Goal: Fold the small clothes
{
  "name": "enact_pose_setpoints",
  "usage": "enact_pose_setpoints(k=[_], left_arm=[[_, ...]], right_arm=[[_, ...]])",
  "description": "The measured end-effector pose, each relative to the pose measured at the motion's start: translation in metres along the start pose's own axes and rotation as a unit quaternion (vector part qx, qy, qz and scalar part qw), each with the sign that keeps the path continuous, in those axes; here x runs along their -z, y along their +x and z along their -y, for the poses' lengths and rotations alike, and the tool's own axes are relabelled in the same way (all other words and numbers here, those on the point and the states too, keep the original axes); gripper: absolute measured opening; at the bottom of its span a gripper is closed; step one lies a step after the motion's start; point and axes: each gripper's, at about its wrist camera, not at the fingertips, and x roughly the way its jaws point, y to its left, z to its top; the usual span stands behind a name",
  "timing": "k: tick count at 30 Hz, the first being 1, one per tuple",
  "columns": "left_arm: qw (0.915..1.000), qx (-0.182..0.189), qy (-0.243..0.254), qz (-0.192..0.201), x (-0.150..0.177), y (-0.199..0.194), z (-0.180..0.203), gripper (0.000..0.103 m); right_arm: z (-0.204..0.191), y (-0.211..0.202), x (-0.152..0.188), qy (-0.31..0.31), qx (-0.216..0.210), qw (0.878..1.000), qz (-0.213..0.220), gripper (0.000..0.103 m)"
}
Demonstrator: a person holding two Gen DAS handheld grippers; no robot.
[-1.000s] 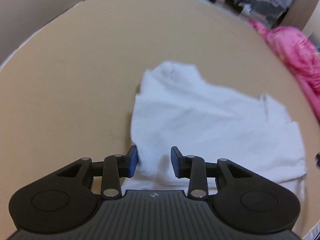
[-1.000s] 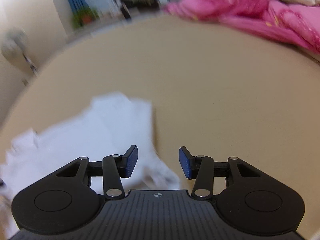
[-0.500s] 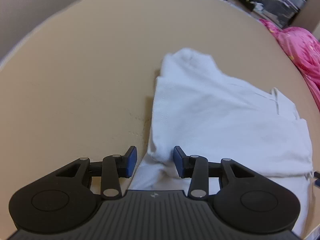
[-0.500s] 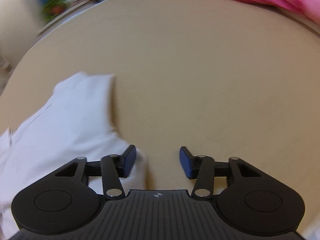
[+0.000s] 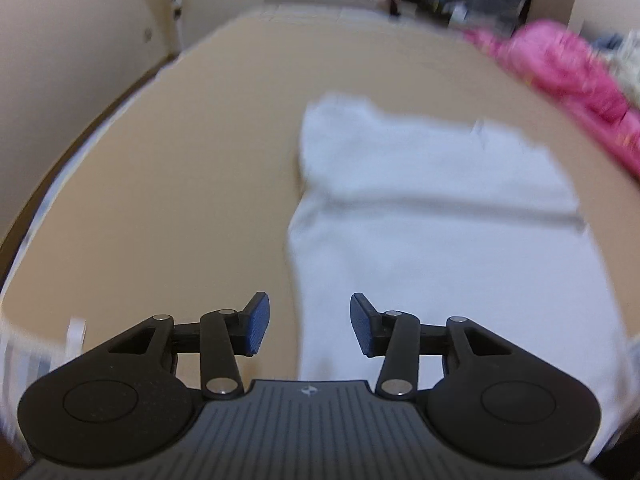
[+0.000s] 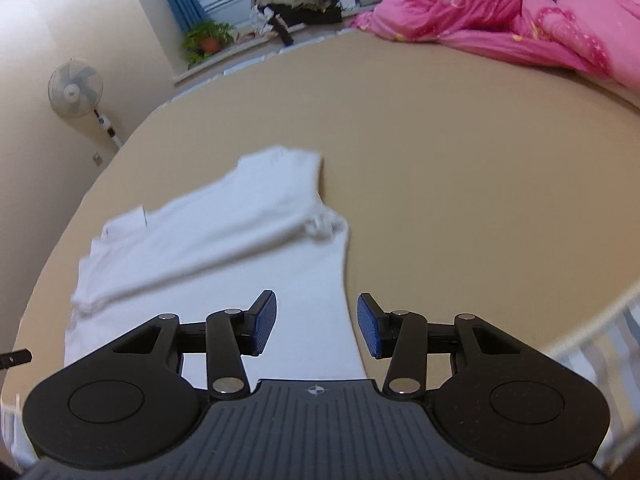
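A white garment [image 5: 432, 216] lies on the tan surface [image 5: 180, 168], with its far part folded over toward me along a crosswise edge. It also shows in the right wrist view [image 6: 224, 236]. My left gripper [image 5: 310, 328] is open and empty above the garment's left edge, with blue pads [image 5: 256, 324]. My right gripper [image 6: 316, 326] is open and empty above the garment's right edge, with blue pads [image 6: 370, 330].
A pink quilt [image 6: 512, 20] is heaped along the far right of the surface, also in the left wrist view [image 5: 568, 76]. A standing fan [image 6: 76, 88] and a potted plant [image 6: 206, 40] stand by the wall. The surface's edge [image 6: 592, 320] runs near right.
Both grippers have lifted and pulled back from the garment, staying open. The garment now lies with its far part folded over, and more of the room is in view.
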Motion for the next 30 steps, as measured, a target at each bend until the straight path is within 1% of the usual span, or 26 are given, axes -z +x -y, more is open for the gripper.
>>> enact_pose_setpoints(k=[2, 5, 8, 11, 14, 17, 19, 22, 23, 27, 30], left_arm=[[0.9996, -0.010, -0.003, -0.025, 0.019, 0.003, -0.007, 0.050], [0.9989, -0.024, -0.011, -0.038, 0.038, -0.002, -0.019, 0.050], [0.9981, -0.034, -0.020, -0.048, 0.046, -0.006, -0.026, 0.049], [0.9977, -0.026, -0.035, -0.051, 0.048, -0.010, -0.025, 0.049], [0.9979, -0.024, -0.031, -0.051, 0.049, -0.013, -0.021, 0.050], [0.9974, -0.008, -0.037, -0.061, 0.054, -0.009, -0.021, 0.050], [0.9957, 0.008, -0.053, -0.075, 0.058, -0.005, -0.025, 0.049], [0.9907, 0.030, -0.085, -0.102, 0.063, 0.003, -0.033, 0.049], [0.9885, 0.036, -0.092, -0.115, 0.065, 0.006, -0.035, 0.047], [0.9840, 0.039, -0.095, -0.145, 0.072, 0.015, -0.034, 0.045], [0.9835, 0.040, -0.095, -0.149, 0.074, 0.018, -0.035, 0.042]], right_arm=[[0.009, -0.007, 0.013, -0.004, 0.005, 1.000, -0.014, 0.047], [0.015, -0.009, 0.031, -0.024, 0.025, 0.999, -0.028, 0.047], [0.021, -0.011, 0.044, -0.042, 0.037, 0.998, -0.041, 0.047], [0.028, -0.012, 0.050, -0.038, 0.041, 0.997, -0.053, 0.047], [0.028, -0.013, 0.052, -0.033, 0.041, 0.997, -0.056, 0.047], [0.026, -0.009, 0.055, -0.030, 0.038, 0.997, -0.064, 0.047], [0.027, -0.003, 0.057, -0.025, 0.037, 0.996, -0.077, 0.047], [0.032, 0.004, 0.060, -0.017, 0.040, 0.994, -0.095, 0.047], [0.034, 0.006, 0.060, -0.013, 0.040, 0.994, -0.099, 0.047], [0.045, 0.014, 0.063, 0.014, 0.039, 0.991, -0.124, 0.047], [0.048, 0.022, 0.067, 0.027, 0.036, 0.988, -0.151, 0.047]])
